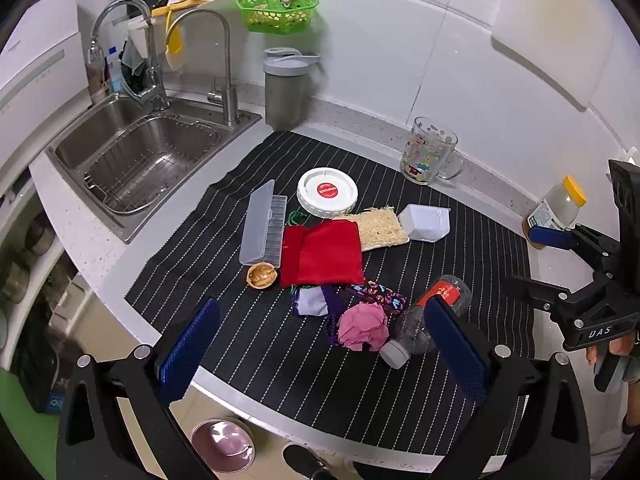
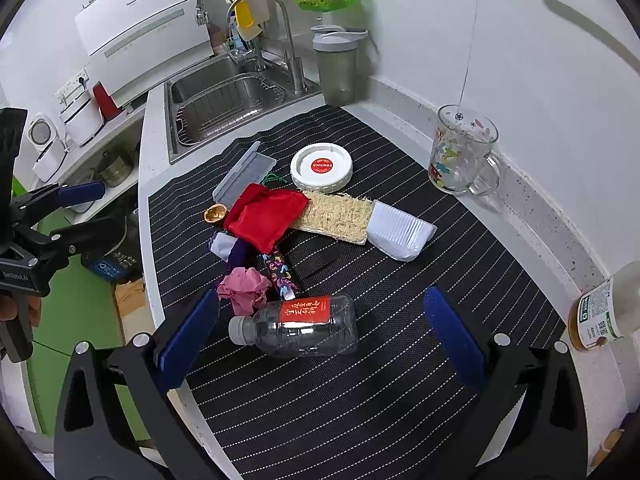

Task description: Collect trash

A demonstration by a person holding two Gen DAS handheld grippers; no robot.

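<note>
Trash lay clustered near the middle of a black mat with thin white stripes, which covered the tabletop from the wall almost to its front edge. Bare woven mat stayed open on the right and front of the pile; to the left the mat ended just short of a steel sink with a wire basket inside.

The left gripper hovered above the front edge, its blue ribbed fingers spread wide apart and holding nothing. The right gripper was likewise spread wide and empty, framing a clear crushed plastic bottle with a red label and grey cap, lying on its side. Touching the bottle's neck sat a crumpled pink paper ball, beside a dark patterned wrapper and a lilac-and-purple scrap.

Farther back lay a soft red cloth pouch, a walnut half-shell just left of it, an open translucent plastic case, a fibrous loofah pad, a ribbed white tray and a round white lid with a red centre — all close together.

Along the wall stood a printed glass mug, a grey shaker cup and, at the right edge, a yellow-capped jar. A green basket hung on the wall.
</note>
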